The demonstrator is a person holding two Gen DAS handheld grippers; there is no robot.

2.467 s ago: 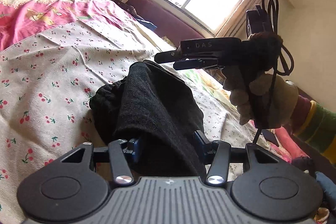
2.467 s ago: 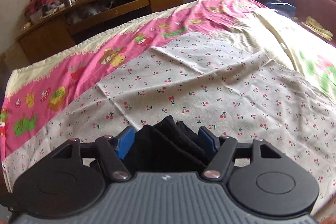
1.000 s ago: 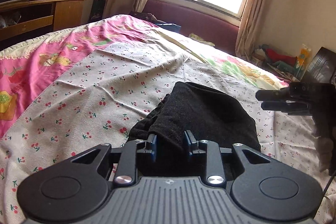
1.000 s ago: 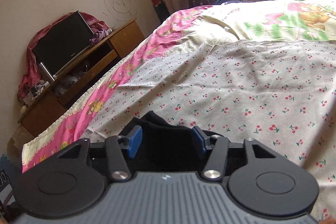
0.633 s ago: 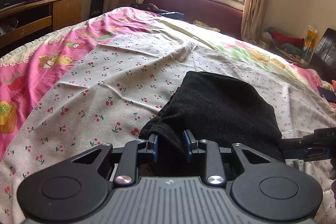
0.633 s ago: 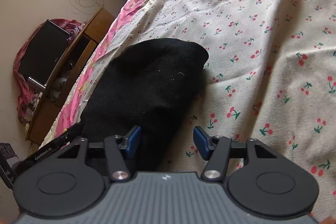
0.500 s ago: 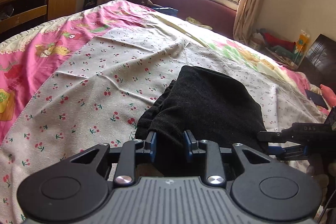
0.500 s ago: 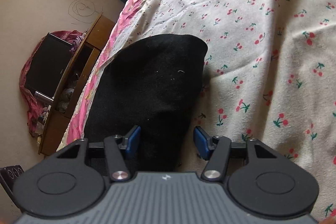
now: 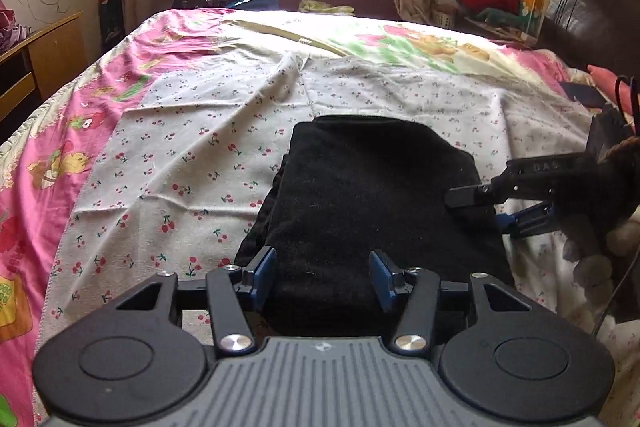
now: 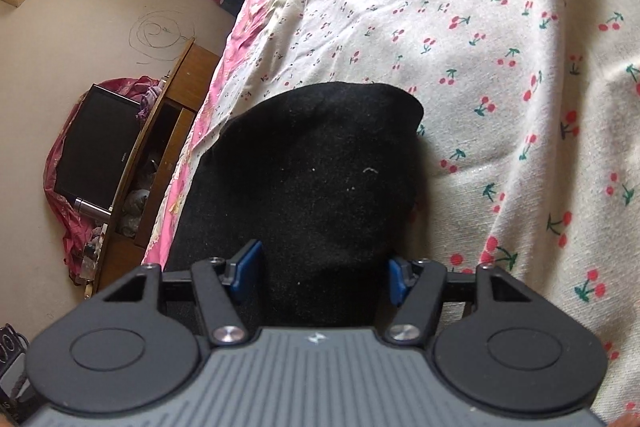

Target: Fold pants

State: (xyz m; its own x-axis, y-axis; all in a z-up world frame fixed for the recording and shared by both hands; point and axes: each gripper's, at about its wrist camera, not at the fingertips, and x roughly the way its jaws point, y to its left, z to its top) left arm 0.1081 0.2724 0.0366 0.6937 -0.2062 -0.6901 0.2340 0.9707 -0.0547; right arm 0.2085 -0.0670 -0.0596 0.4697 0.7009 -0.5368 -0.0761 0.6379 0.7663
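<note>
1. The bed [image 9: 360,39] fills most of both views. It wears a pink cartoon-print cover, and a white cherry-print cloth [image 9: 192,163] is spread over the near part.
2. A wooden cabinet [image 10: 172,131] stands against the wall beside the bed. A dark television [image 10: 96,147] sits on it, with red fabric draped behind.
3. The black pants [image 9: 372,195] lie on the cherry-print cloth as a compact folded bundle. The near edge reaches under your two tools, and looser layers show along the left side in the left wrist view.
4. Your left gripper [image 9: 323,277] sits at the bundle's near edge. Its jaws are opening, with the fabric between the blue pads [image 9: 265,269], and the pads no longer pinch it.
5. Your right gripper [image 10: 322,275] comes in at the bundle's right side, and from the left wrist view its fingers straddle that edge. Its jaws are opening too. The pants lie between the pads [image 10: 247,267], and you can see a gap at the right pad, so the cloth is released.
6. Your gloved hand [image 9: 596,247] holds the right tool at the frame's right edge.
</note>
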